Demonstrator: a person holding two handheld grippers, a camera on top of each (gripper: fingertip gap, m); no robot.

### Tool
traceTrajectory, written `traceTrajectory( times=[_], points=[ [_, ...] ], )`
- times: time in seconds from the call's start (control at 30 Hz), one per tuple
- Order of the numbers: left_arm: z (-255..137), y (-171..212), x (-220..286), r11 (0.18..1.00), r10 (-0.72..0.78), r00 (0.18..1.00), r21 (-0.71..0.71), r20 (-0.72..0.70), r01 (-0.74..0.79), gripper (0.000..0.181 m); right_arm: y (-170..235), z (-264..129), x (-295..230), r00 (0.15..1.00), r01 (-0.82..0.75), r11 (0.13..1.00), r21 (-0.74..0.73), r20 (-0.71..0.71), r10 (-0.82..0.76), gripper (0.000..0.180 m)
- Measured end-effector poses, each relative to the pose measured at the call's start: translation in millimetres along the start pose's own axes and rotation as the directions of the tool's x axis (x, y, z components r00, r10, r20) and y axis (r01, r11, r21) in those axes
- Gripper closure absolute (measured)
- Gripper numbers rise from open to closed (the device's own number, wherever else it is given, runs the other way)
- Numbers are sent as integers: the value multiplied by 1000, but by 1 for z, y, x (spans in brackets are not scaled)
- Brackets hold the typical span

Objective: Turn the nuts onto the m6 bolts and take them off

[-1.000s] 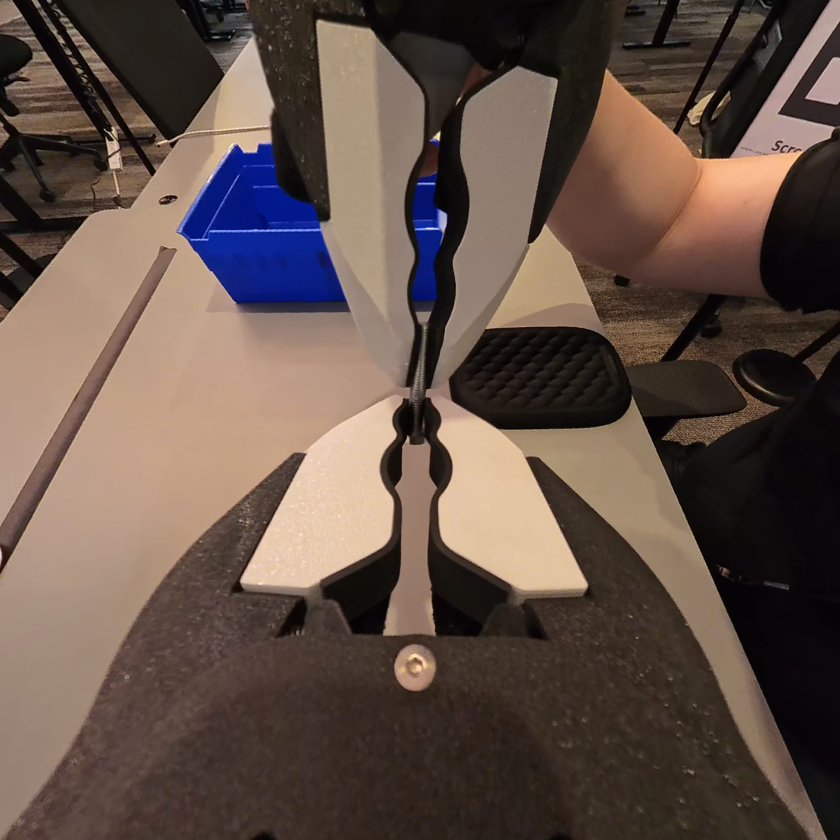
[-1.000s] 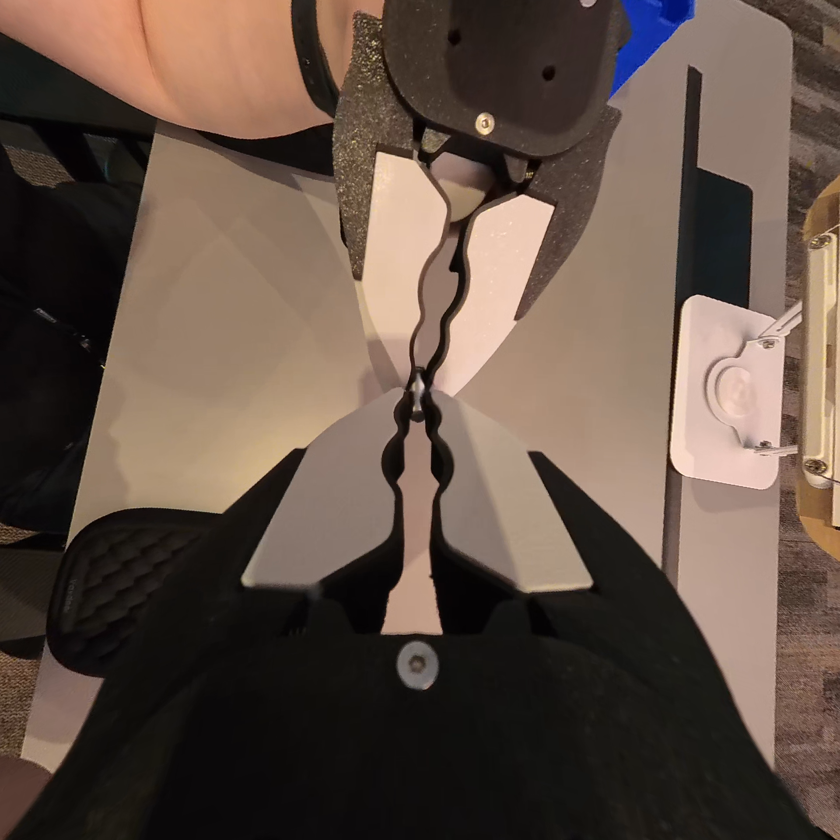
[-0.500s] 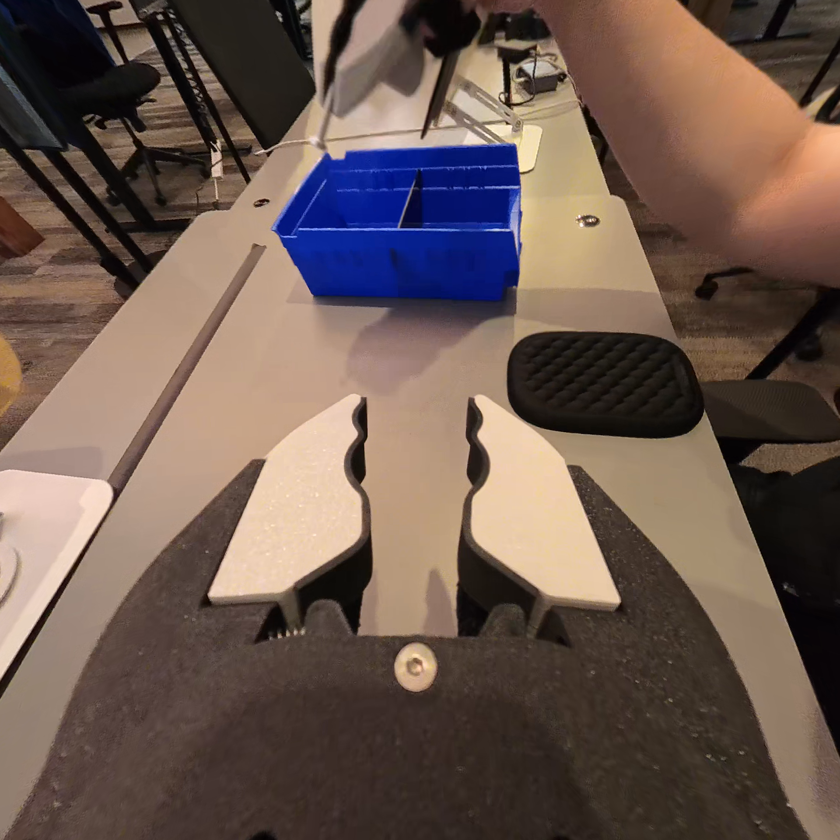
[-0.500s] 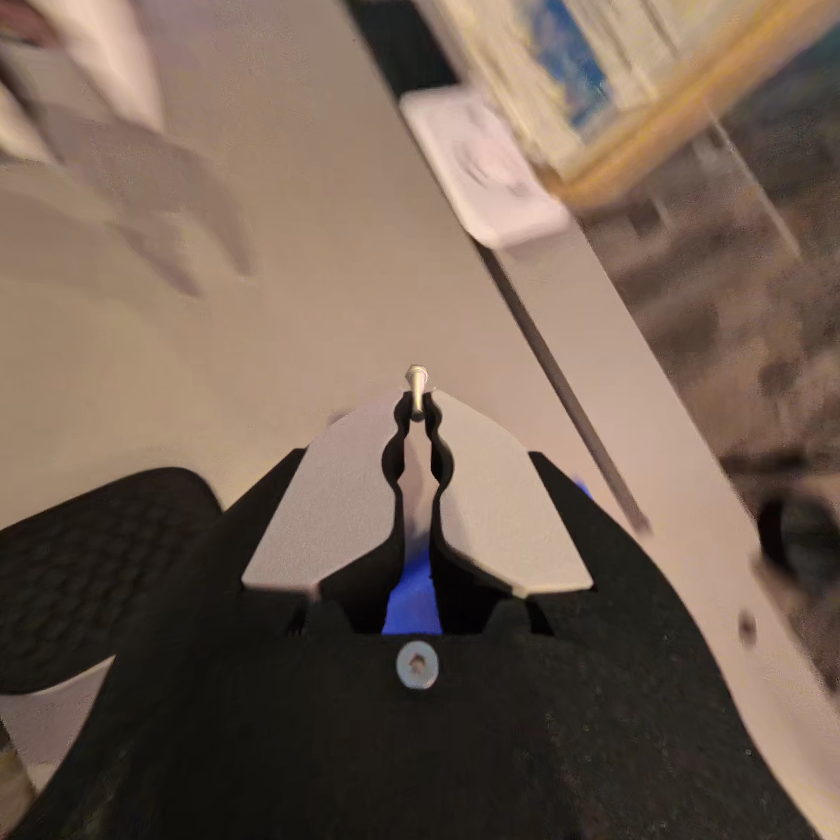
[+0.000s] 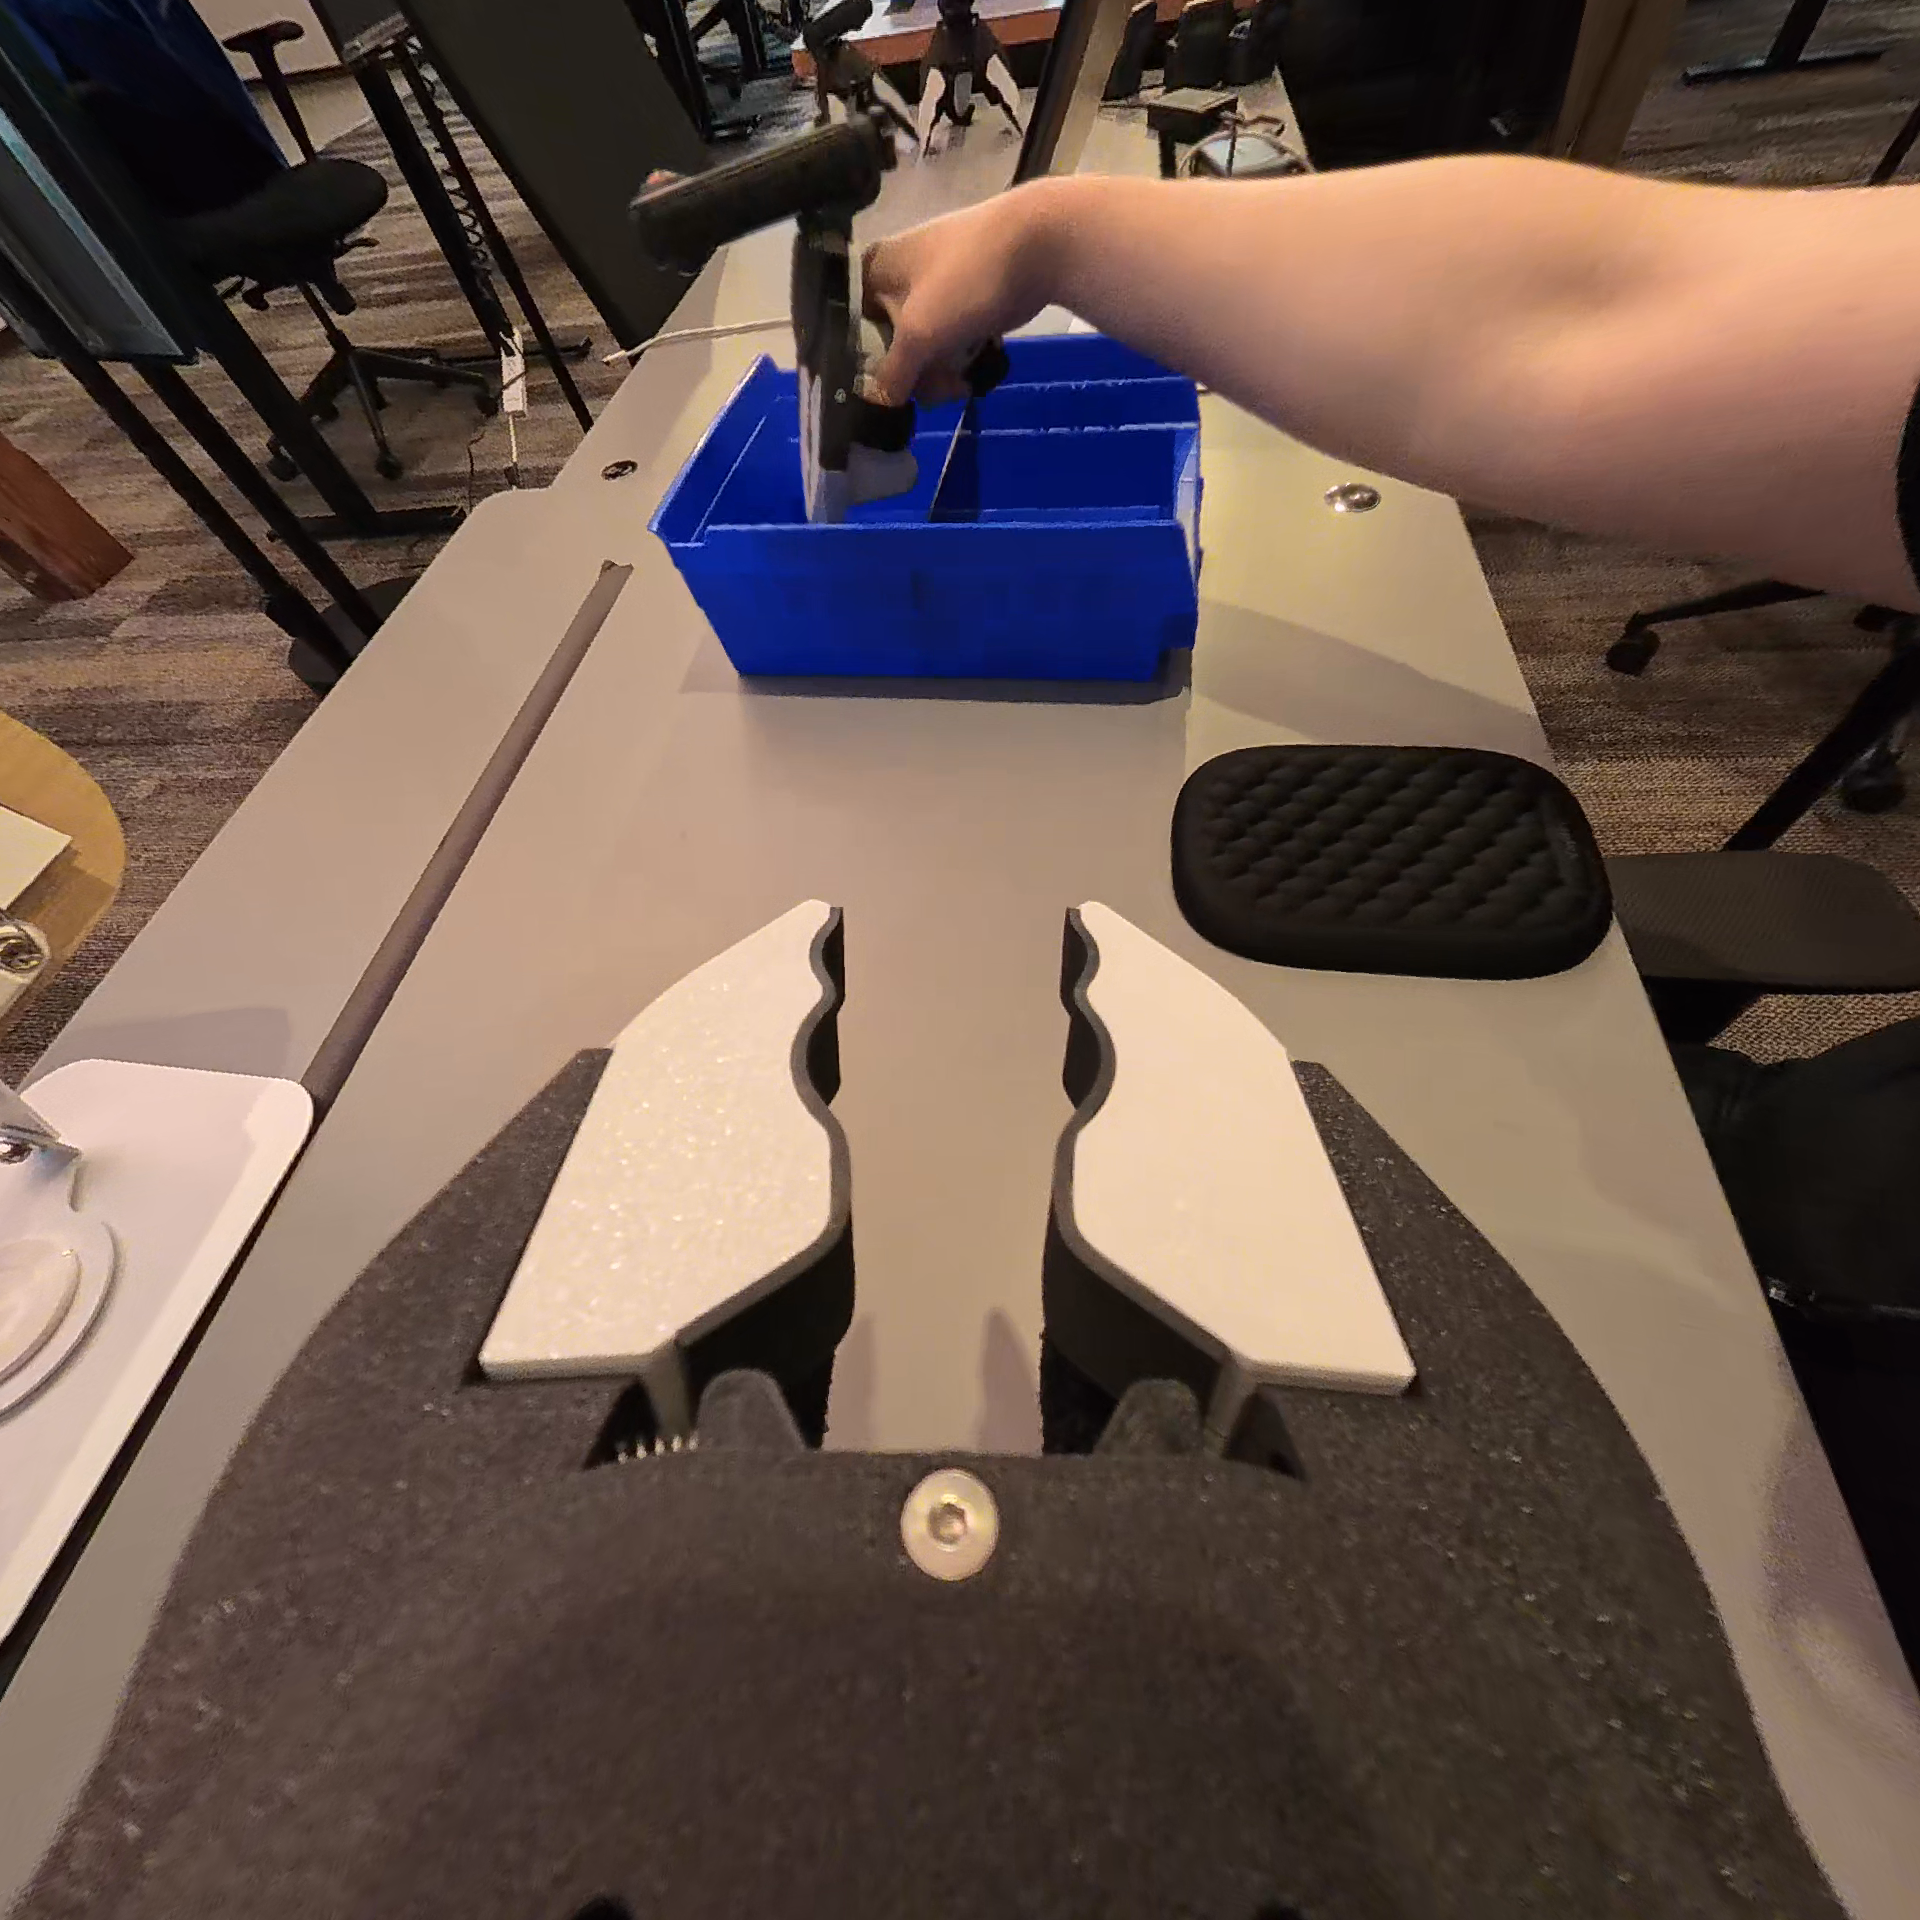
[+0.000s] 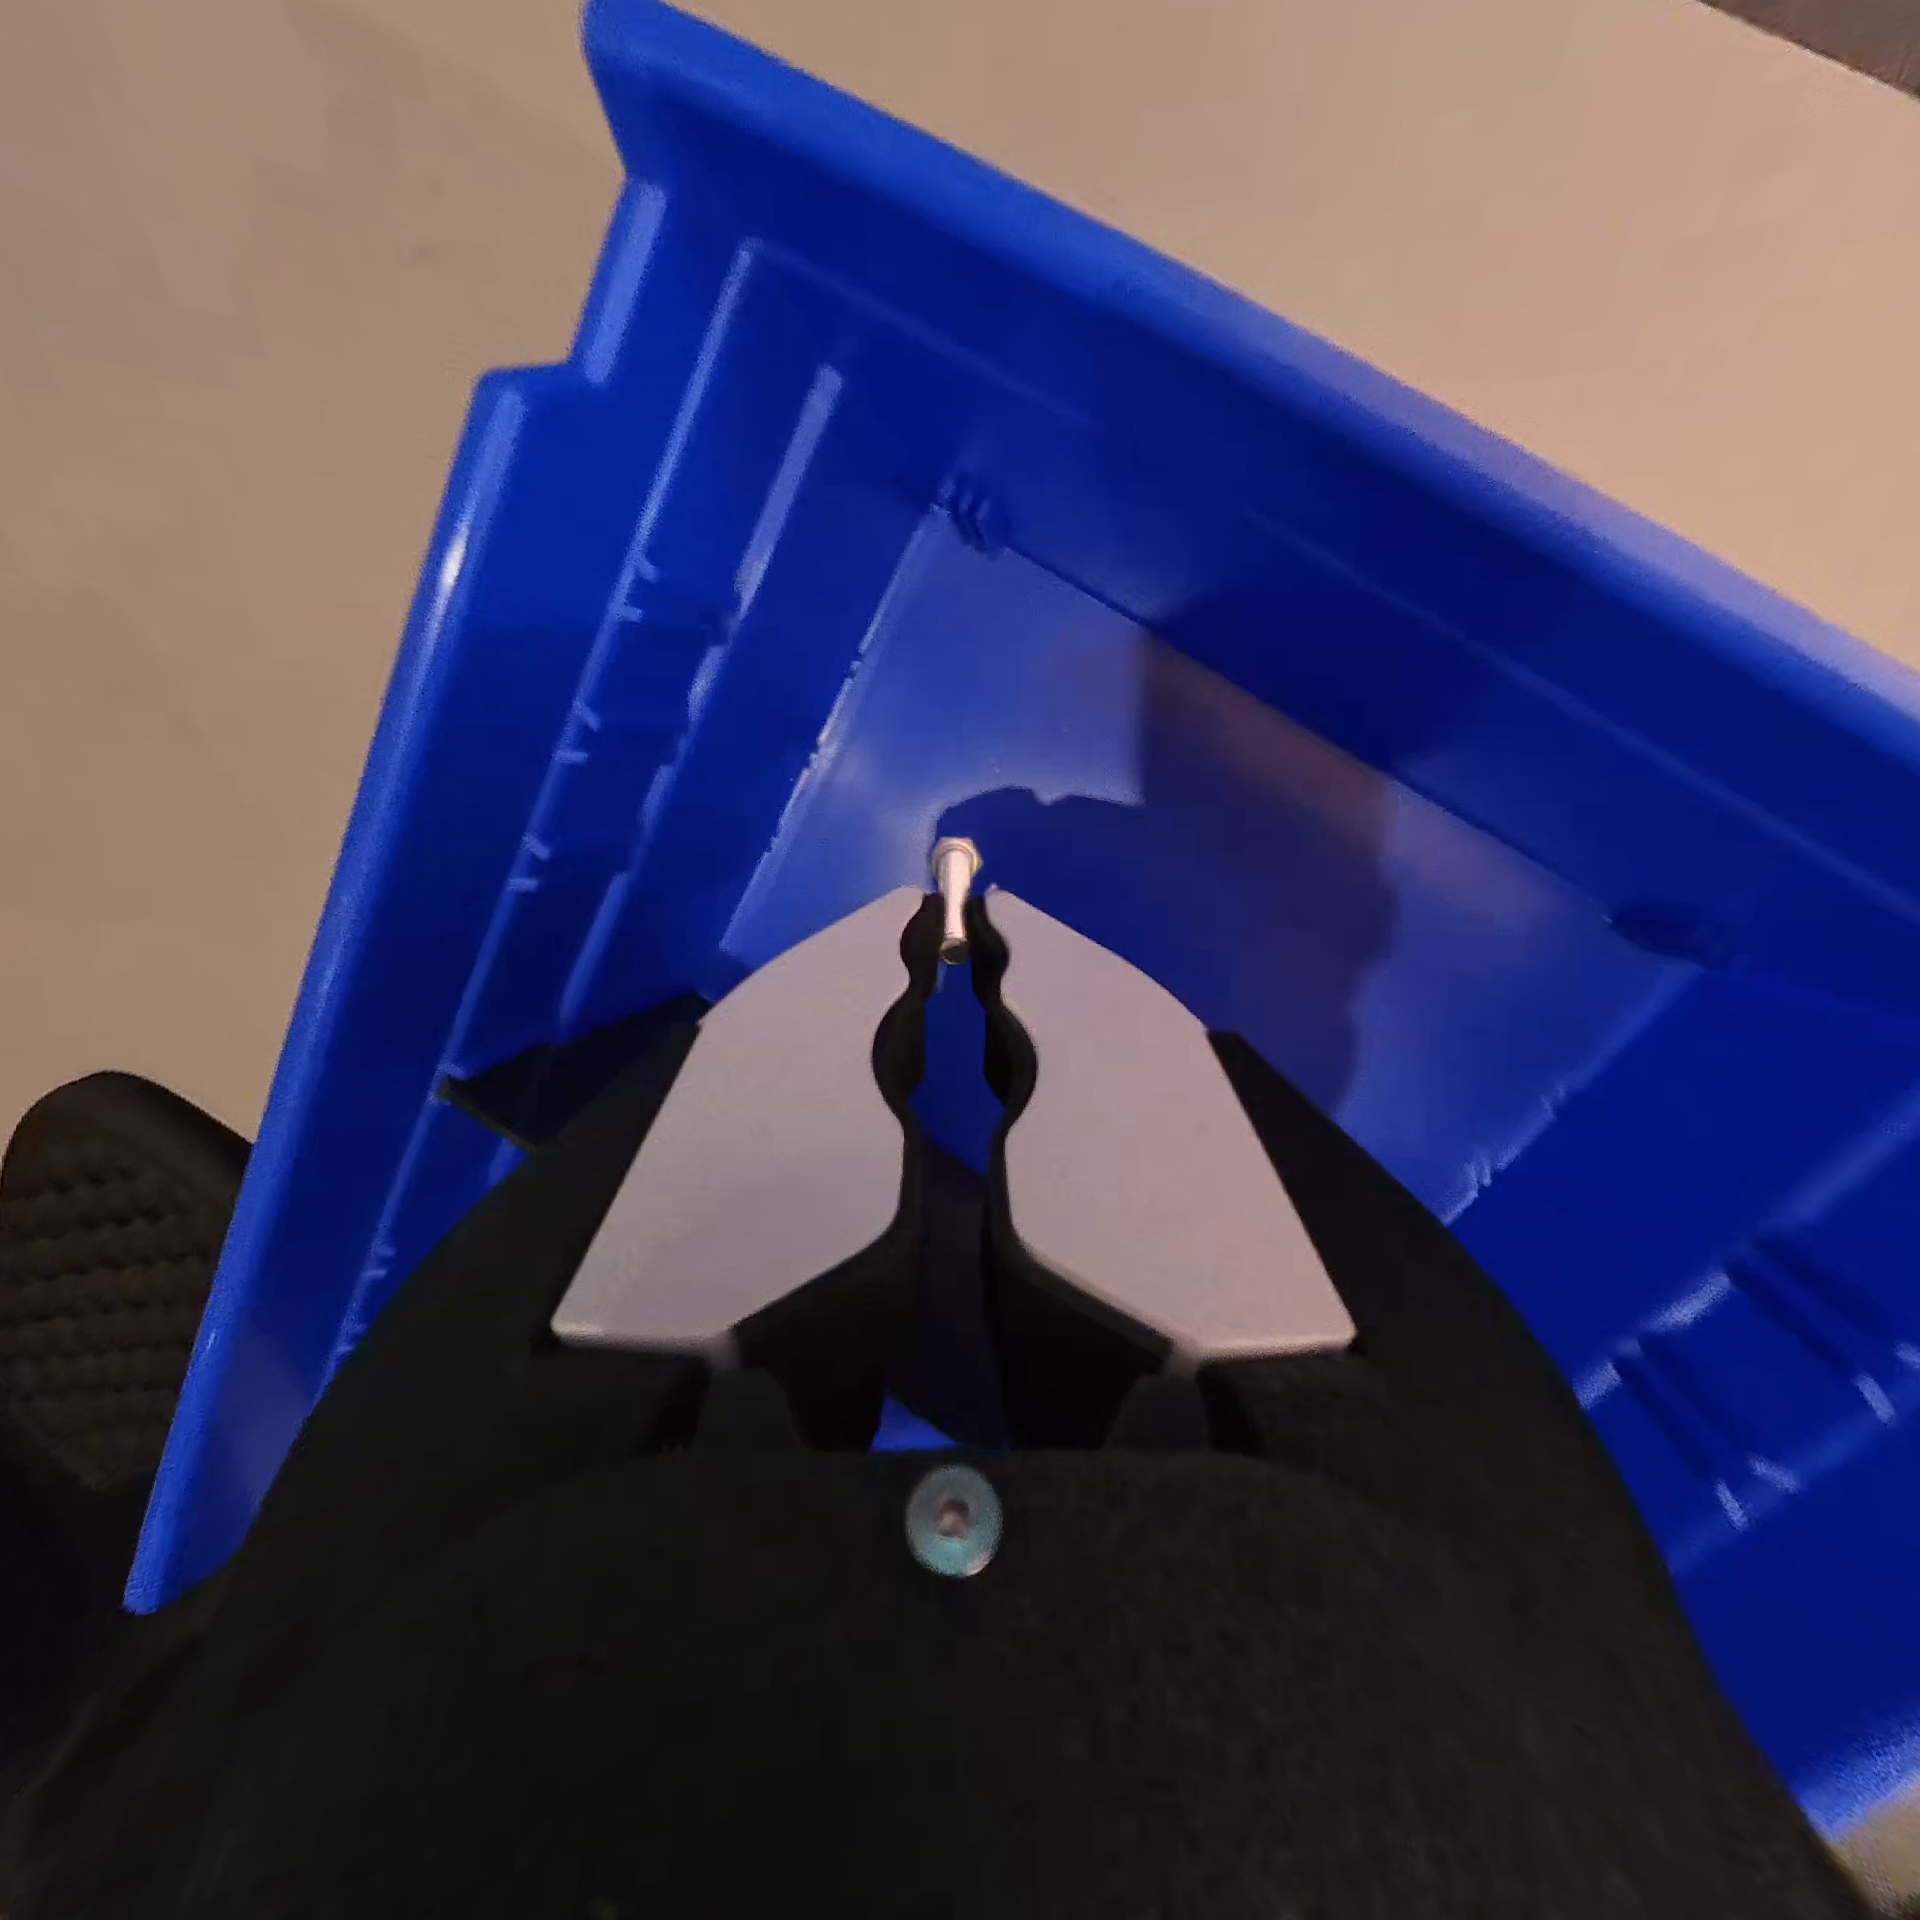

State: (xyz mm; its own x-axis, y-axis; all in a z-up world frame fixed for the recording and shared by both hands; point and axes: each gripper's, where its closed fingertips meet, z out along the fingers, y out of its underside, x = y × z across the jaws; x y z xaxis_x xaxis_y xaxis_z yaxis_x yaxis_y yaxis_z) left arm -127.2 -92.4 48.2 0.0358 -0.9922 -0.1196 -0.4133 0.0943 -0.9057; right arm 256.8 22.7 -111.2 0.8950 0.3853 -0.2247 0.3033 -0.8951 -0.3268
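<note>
My right gripper (image 6: pixel 951 914) is shut on a small silver bolt (image 6: pixel 950 894) and points down into a compartment of the blue bin (image 6: pixel 727 468). The bolt's end sticks out past the fingertips, just above the bin's floor. In the left wrist view the same gripper (image 5: pixel 847 488) reaches into the left compartment of the blue bin (image 5: pixel 935 592), held by a person's hand. My left gripper (image 5: pixel 948 925) is open and empty, low over the grey table (image 5: pixel 831 810) in front of the bin. No nut shows.
A black textured pad (image 5: pixel 1392 857) lies on the table's right side, also at the right wrist view's lower left (image 6: pixel 94 1247). A white base plate (image 5: pixel 135 1226) sits at the left edge. A dark groove (image 5: pixel 468 821) runs along the table. Office chairs stand beyond. The grippers' ends are close to 45 cm from one another.
The grippers were tip to tip on the bolt. My left gripper let go, opened and drew back. My right gripper carried the bolt away to the blue bin and down into it.
</note>
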Motion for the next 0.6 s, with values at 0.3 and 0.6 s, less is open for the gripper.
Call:
traceTrajectory(
  times=[0.3,0.6],
  points=[
    [4,6,-2,1000,-8,1000,-18,-11,8,142,-1,23,-3,998,25,997,-71,64,-20,174],
    [-2,2,-5,1000,-10,1000,3,4,10,142,-8,-12,22,995,44,999,14,-92,-42,152]
  ],
)
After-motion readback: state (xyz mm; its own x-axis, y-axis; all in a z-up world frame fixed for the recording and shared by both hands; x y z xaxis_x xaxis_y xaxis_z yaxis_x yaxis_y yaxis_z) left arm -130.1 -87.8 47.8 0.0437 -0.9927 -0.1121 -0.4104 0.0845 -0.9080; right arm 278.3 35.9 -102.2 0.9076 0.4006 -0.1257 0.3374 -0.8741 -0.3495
